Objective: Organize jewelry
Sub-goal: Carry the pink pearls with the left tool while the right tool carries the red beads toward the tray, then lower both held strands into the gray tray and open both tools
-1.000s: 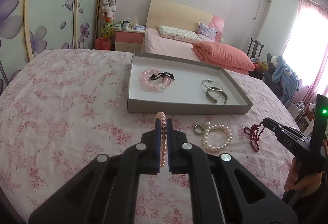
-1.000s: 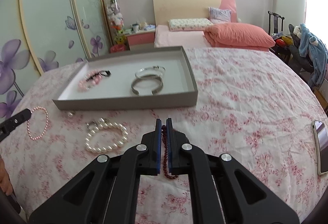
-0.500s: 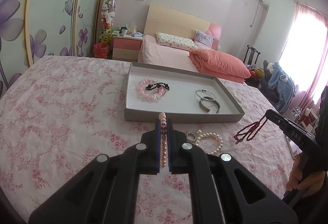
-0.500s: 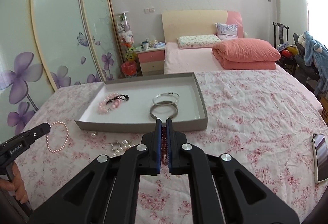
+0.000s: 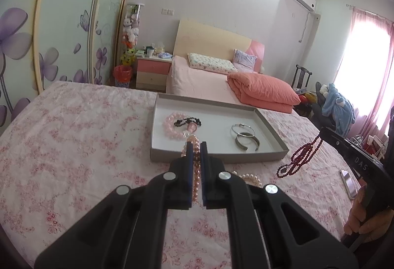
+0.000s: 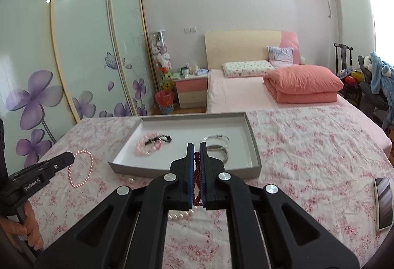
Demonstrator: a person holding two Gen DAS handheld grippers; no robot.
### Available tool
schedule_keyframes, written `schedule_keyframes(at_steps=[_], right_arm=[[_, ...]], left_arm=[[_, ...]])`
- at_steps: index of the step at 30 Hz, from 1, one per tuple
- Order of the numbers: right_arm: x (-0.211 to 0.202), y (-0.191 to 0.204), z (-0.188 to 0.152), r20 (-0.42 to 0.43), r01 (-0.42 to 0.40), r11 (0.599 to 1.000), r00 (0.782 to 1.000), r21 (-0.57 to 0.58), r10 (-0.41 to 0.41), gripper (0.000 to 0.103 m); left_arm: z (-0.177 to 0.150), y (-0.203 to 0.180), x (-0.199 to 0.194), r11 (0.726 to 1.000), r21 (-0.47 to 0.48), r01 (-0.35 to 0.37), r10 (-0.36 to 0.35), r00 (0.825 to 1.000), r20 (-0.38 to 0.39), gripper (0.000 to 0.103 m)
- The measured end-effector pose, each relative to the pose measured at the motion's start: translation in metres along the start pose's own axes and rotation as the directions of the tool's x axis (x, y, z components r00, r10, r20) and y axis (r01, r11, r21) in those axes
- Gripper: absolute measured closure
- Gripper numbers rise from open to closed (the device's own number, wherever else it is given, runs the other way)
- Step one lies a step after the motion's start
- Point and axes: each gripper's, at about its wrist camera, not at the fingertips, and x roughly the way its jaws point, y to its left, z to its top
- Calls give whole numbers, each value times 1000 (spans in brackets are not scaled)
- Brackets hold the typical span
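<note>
we have lifted both clenched grippers, left (image 5: 196, 146) grasping the pink pearl bracelet (image 6: 82, 168), right (image 6: 196, 146) the dark red bead strand (image 5: 300, 158), toward the tray (image 6: 254, 146).

"das" on the right claw (image 5: 320, 136); "genrobot.ai" on the left claw (image 6: 71, 158)
</note>
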Motion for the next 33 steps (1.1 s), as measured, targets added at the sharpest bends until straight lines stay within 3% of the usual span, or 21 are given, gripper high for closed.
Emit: schedule_keyframes(at_steps=[19, 33], right_arm=[[-7, 18, 27, 118, -14, 999, 993, -33, 18, 97], [35, 16, 62, 144, 4, 1000, 990, -25, 0, 97]], left_arm=[[19, -20, 12, 999, 48, -7, 6, 1000, 26, 97], [55, -23, 63, 997, 77, -21, 22, 1000, -9, 97]])
